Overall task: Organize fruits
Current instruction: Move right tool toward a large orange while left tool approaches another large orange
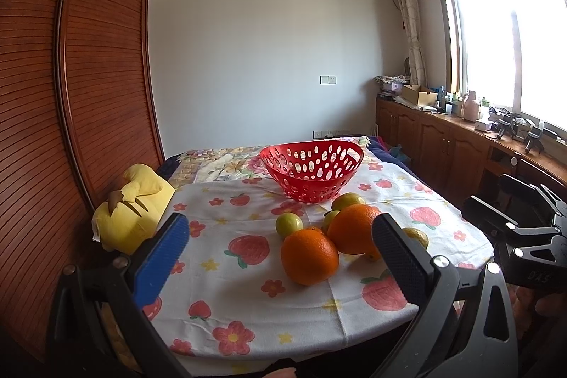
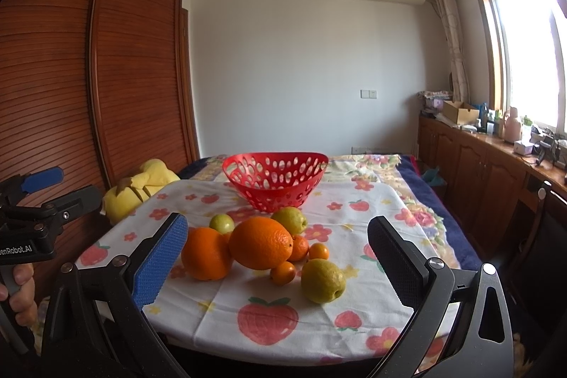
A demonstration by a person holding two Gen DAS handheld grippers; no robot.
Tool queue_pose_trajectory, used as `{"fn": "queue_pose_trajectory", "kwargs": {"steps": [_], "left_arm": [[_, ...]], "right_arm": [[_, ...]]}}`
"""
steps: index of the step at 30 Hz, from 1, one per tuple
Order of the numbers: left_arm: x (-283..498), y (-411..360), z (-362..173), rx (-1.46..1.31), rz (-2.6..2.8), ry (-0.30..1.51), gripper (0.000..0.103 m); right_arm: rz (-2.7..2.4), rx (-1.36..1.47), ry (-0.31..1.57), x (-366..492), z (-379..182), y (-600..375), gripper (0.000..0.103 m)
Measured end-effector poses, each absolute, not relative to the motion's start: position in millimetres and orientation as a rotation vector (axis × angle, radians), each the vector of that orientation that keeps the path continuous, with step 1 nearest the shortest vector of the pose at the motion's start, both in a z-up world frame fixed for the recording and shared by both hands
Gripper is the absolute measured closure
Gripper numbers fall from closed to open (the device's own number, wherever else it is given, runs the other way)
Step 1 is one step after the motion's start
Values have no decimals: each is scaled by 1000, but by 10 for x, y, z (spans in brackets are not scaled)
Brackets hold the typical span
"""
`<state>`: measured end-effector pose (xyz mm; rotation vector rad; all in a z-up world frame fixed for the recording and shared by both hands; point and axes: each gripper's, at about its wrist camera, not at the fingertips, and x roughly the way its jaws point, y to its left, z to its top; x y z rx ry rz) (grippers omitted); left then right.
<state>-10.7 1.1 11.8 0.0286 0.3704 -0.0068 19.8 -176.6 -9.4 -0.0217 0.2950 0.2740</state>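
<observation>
On the flowered tablecloth [image 2: 219, 317], before the empty red basket [image 2: 274, 181]: oranges [image 2: 260, 245], lemons [image 2: 322, 280] and small citrus, loose; firm, round, likely to roll, best taken across the middle; left gripper [image 1: 280, 247] and right gripper [image 2: 278, 252] both spread, holding nothing.

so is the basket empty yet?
Empty as far as visible: nothing shows through the basket holes; the fruit sits on the cloth.

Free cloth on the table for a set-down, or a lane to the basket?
Bare cloth lies in front of the fruit cluster up to the near table edge, and right of the yellow-green fruit. There is also room left of the red basket, beside the yellow plush. Crowded: the fruits huddle right against the basket's front.
</observation>
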Motion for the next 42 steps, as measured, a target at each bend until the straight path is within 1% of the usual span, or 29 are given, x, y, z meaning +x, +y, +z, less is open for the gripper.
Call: {"fn": "queue_pose_trajectory", "kwargs": {"steps": [8,19,28,42], "left_arm": [[-50,23,54,28,-4,397,0],[144,85,-231,10,-28,476,0],[410,74,-516,-7,-91,567,0],[768,79,-783,13,-139,665,1]], "right_arm": [[277,-23,311,214,-138,-1770,0],[294,-41,374,314,-287,-1779,0],[316,-80,446,573,-459,-1744,0],[390,-156,538,1061,-619,-1537,0]]}}
